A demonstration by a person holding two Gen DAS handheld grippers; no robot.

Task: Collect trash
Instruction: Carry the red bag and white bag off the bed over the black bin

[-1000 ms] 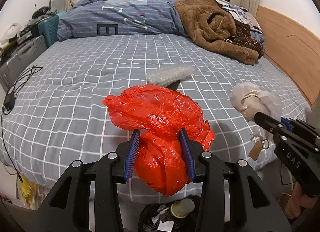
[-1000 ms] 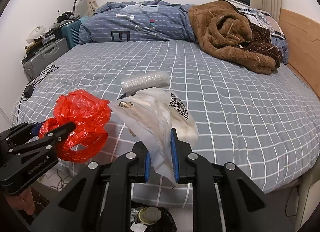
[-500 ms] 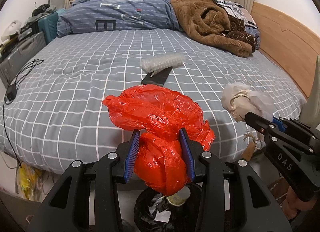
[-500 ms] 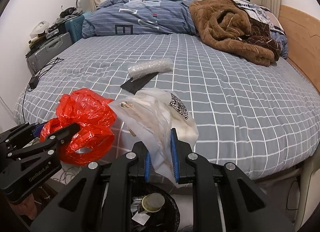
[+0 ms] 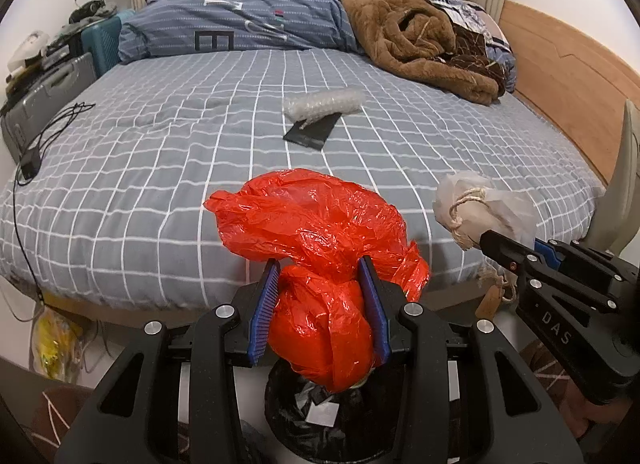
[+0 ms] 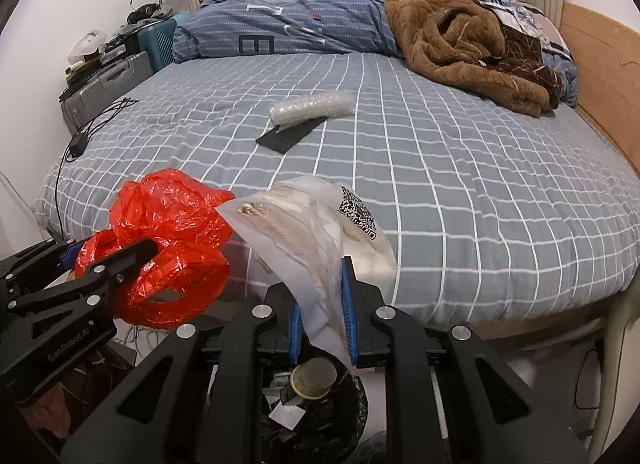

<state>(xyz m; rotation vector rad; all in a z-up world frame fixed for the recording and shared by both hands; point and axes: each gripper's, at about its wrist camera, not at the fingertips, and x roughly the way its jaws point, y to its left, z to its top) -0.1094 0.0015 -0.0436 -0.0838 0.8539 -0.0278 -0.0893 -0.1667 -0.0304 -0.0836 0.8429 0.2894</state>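
Observation:
My left gripper (image 5: 320,304) is shut on a crumpled red plastic bag (image 5: 316,232) and holds it above a black-lined trash bin (image 5: 320,424) on the floor beside the bed. My right gripper (image 6: 322,304) is shut on a clear plastic pouch (image 6: 312,223) with a QR code and rope inside, also above the bin (image 6: 316,404). The pouch also shows in the left wrist view (image 5: 480,207), and the red bag in the right wrist view (image 6: 168,240). A bubble-wrap roll (image 5: 322,103) and a black flat packet (image 5: 312,131) lie on the bed.
The grey checked bed (image 5: 160,151) fills the view, with a folded blue duvet (image 5: 240,31) and a brown blanket (image 5: 416,39) at the back. A cable and charger (image 5: 30,159) lie at its left edge. Suitcases (image 5: 48,83) stand to the left, and a wooden headboard (image 5: 560,75) to the right.
Both grippers have drawn back from the bed, still holding their loads. The trash bin has come further into view beneath them.

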